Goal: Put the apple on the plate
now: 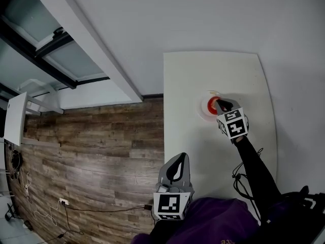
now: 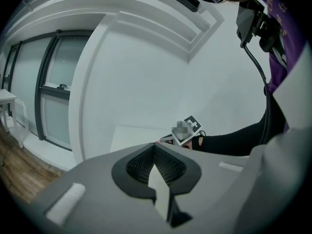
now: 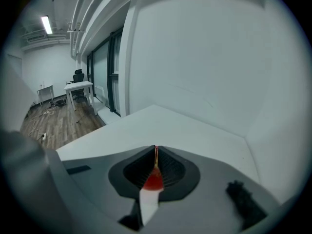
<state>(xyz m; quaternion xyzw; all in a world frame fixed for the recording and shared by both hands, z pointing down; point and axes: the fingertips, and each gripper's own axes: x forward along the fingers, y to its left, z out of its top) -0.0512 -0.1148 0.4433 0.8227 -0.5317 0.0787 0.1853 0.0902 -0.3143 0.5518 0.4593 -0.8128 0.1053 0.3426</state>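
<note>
A red apple (image 1: 209, 105) rests on a small white plate (image 1: 202, 111) near the middle of the white table (image 1: 213, 70). My right gripper (image 1: 220, 103) hangs just over the apple's right side, jaws shut with nothing gripped. In the right gripper view the apple (image 3: 154, 181) shows as a red sliver through the slit below the closed tips (image 3: 156, 149). My left gripper (image 1: 176, 168) is shut and empty at the table's near left edge, far from the plate. From the left gripper view (image 2: 155, 147) the right gripper's marker cube (image 2: 187, 129) is visible across the table.
Wooden floor (image 1: 96, 151) lies left of the table. A white wall (image 1: 213, 14) runs behind the table, with a window wall (image 1: 56, 50) at the far left. A black cable (image 1: 238, 179) lies on the table near my right sleeve. A small white desk (image 3: 78, 85) stands far off.
</note>
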